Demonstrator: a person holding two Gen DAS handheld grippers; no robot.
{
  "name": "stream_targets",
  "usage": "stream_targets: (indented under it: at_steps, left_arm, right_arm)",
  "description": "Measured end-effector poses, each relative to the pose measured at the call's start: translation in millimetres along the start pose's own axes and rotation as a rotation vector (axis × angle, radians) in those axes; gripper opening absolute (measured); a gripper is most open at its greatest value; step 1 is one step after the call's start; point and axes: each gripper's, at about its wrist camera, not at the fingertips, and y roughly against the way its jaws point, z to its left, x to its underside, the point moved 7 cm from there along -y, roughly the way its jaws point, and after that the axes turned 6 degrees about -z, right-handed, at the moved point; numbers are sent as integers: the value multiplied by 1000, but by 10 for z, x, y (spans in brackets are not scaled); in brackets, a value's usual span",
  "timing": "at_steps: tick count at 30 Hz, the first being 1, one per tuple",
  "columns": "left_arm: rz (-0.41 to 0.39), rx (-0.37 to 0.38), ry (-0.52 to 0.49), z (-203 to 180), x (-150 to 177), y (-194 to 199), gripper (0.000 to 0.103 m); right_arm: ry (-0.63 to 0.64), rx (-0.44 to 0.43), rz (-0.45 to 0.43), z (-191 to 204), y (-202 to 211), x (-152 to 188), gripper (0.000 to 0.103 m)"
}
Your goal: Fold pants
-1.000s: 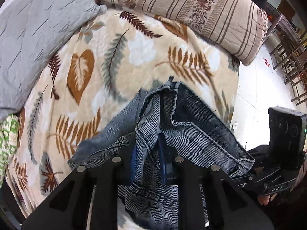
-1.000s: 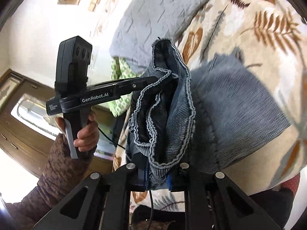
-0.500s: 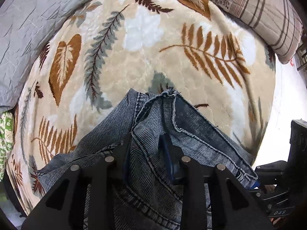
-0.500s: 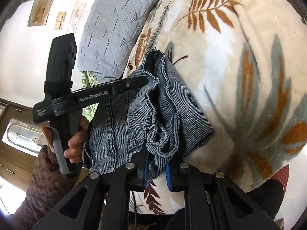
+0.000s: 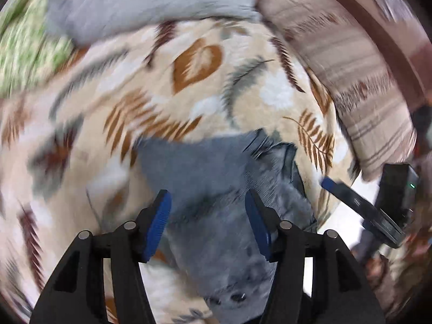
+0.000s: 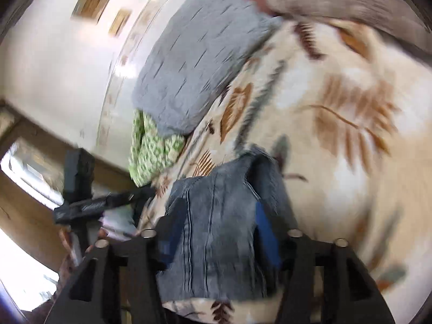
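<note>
The grey-blue denim pants lie folded in a compact bundle on the leaf-patterned blanket. My left gripper is open, its blue pads apart above the pants, holding nothing. In the right wrist view the pants lie flat beneath my right gripper, which is open with the denim showing between its spread fingers. The right gripper also shows in the left wrist view at the right, beside the bundle. The left gripper shows in the right wrist view at the left. Both views are motion-blurred.
A grey quilted pillow lies at the back, a striped beige pillow at the right. A green patterned cloth sits by the grey pillow. The bed edge and white floor lie right of the pants.
Both grippers have opened and let go of the pants, which now lie on the blanket. Both grippers have pulled back and swung, blurring the views.
</note>
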Motion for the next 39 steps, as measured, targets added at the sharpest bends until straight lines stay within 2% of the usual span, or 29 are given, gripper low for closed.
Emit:
stream_targets:
  at_steps: [3, 5, 6, 7, 8, 9, 12, 15, 17, 21, 24, 26, 28, 32, 36, 37, 39]
  left_arm:
    - [38, 30, 110, 164, 184, -174, 56]
    - [63, 106, 212, 202, 295, -338, 57]
    - [57, 138, 259, 220, 314, -395, 58]
    - [52, 159, 286, 216, 317, -427, 58]
    - [49, 176, 309, 216, 310, -459, 58]
    - [47, 187, 330, 213, 299, -472, 58]
    - [29, 178, 338, 181, 268, -421, 58]
    - [-5, 112, 296, 161, 280, -412, 58]
    - [-33, 66, 285, 175, 294, -451, 58]
    - [-45, -15, 245, 217, 326, -573, 62]
    - [-44, -14, 258, 244, 326, -603, 64]
    - [-42, -15, 270, 254, 332, -590, 64]
    - [-45, -23, 275, 255, 343, -552, 64]
    - [-57, -42, 275, 226, 375, -447, 64]
    - [-71, -32, 299, 225, 465, -217, 63]
    - [-79, -6, 308, 225, 513, -129, 63]
    - [-73, 30, 324, 233, 646, -15, 67]
  right_arm:
    - [73, 67, 61, -59, -437, -33, 57]
    - [76, 106, 104, -170, -640, 13, 53]
    - [60, 117, 132, -260, -760, 56, 45]
    - [49, 107, 143, -295, -794, 76, 30]
    - [42, 100, 152, -321, -828, 89, 20]
    - [43, 107, 160, -336, -835, 85, 3]
    - [10, 16, 115, -216, -690, -92, 3]
    - [61, -8, 78, -83, -603, -331, 2]
    - [101, 31, 98, -130, -630, -352, 2]
    - [140, 134, 175, -384, -819, -169, 2]
    - [180, 176, 196, -468, -883, -50, 3]
    - [176, 184, 194, -446, -869, -61, 3]
    - [147, 170, 195, -405, -813, -86, 8]
    - [154, 160, 184, -253, -577, -96, 11]
    - [136, 146, 184, -150, -280, -4, 41]
    - [127, 137, 194, -137, -194, 62, 44]
    - [122, 123, 204, -112, -105, 160, 44]
